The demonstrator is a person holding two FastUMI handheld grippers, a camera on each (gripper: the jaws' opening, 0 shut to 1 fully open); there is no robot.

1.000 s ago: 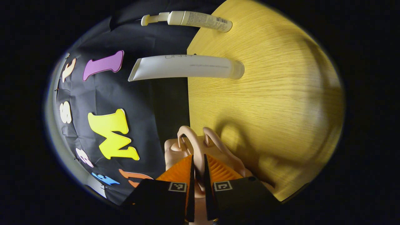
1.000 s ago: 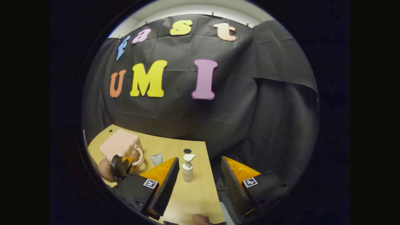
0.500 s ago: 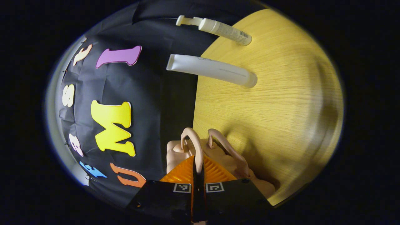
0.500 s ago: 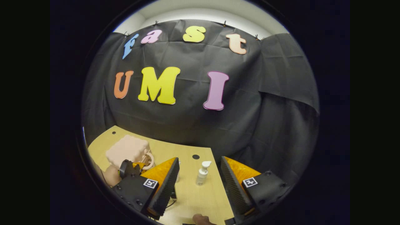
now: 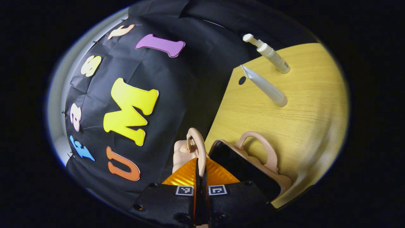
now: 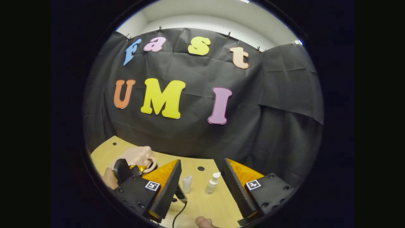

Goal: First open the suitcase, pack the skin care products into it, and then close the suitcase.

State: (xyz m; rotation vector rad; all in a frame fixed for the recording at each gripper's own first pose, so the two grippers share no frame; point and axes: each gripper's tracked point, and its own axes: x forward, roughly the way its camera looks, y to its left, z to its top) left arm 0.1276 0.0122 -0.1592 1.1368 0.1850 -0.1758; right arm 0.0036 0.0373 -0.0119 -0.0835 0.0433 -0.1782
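The left tongs [image 5: 200, 164] stay pinched tight on one handle [image 5: 196, 144] of the pink suitcase [image 5: 253, 171], and since half a second ago the case has come open: the two handles, side by side before, now stand well apart, with a dark gap between the halves. The second handle [image 5: 262, 148] sits on the lower half, which rests on the table [image 5: 303, 110]; the lid [image 5: 182, 155] is lifted away from it toward the booth wall. The inside of the suitcase is dark, and whether anything lies in it cannot be told.

Beyond the suitcase, well apart from it, the white tube [image 5: 264, 86] stands on its cap on the table, and just past the tube stands the pump bottle [image 5: 269, 53].

The right tongs [image 6: 201, 180] hang wide apart over the near edge of the table, touching nothing. In the right gripper view the tube [image 6: 187, 183] and the pump bottle [image 6: 212, 183] stand between its fingers farther off. To the left of them the left tongs [image 6: 139, 169], with the hand [image 6: 109, 179] holding them, grip the raised suitcase [image 6: 136, 155].
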